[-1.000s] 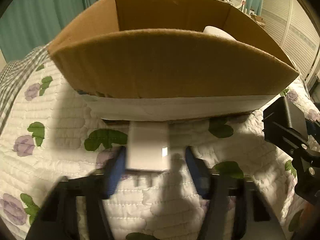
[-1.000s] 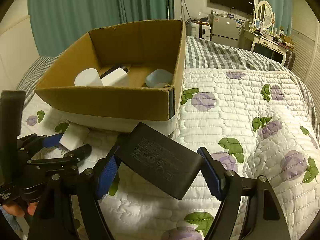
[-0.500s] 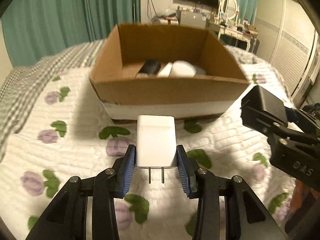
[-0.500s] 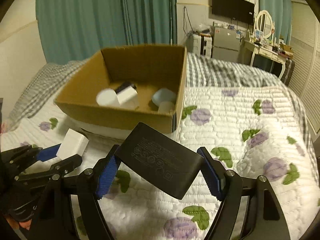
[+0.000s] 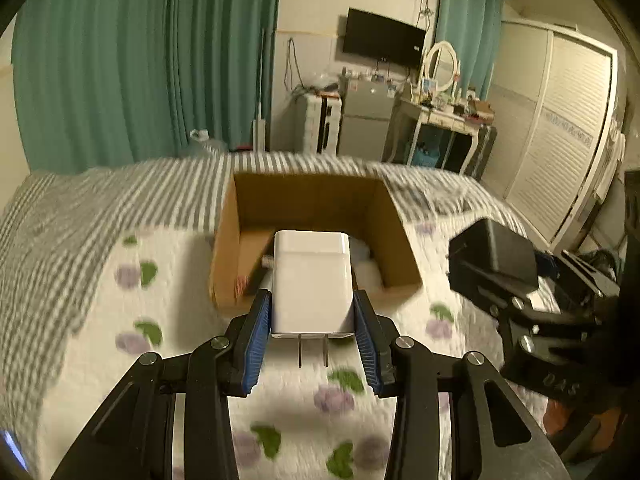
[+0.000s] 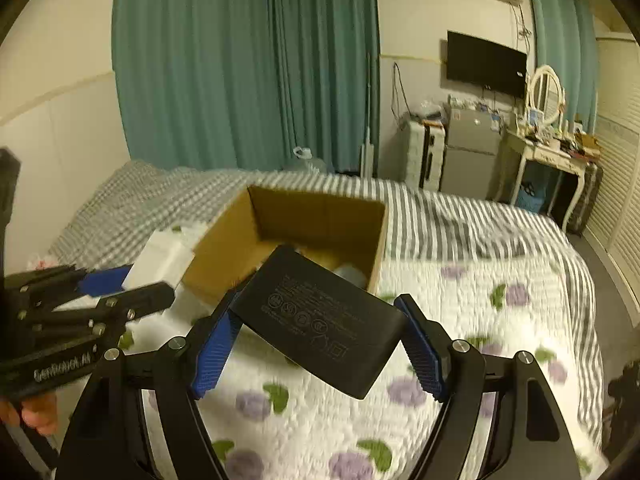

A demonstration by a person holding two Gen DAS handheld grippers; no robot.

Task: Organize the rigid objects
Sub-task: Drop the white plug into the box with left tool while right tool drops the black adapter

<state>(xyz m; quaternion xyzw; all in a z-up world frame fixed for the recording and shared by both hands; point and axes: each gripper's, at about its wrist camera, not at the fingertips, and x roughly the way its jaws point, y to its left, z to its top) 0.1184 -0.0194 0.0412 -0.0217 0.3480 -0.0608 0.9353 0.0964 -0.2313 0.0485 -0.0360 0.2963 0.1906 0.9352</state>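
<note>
My left gripper (image 5: 312, 316) is shut on a white plug charger (image 5: 311, 280), prongs pointing back at the camera, held high above the bed. My right gripper (image 6: 320, 332) is shut on a black power adapter (image 6: 320, 316), tilted, also held in the air. An open cardboard box (image 5: 320, 196) stands on the bed ahead and below both grippers, with several small items inside, mostly hidden. The box also shows in the right wrist view (image 6: 316, 216). The right gripper with the adapter (image 5: 496, 256) shows at the right of the left wrist view. The left gripper with the charger (image 6: 160, 256) shows at the left of the right wrist view.
The box sits on a white quilt with purple flowers (image 5: 160, 320) over a grey striped sheet (image 6: 460, 216). Teal curtains (image 5: 140, 60), a wall TV (image 5: 384, 40), a small fridge (image 6: 472, 152) and a dressing table (image 6: 552, 148) stand beyond the bed.
Both grippers have risen and pulled back from the box, each still holding its item. The box now looks smaller and lower in both views.
</note>
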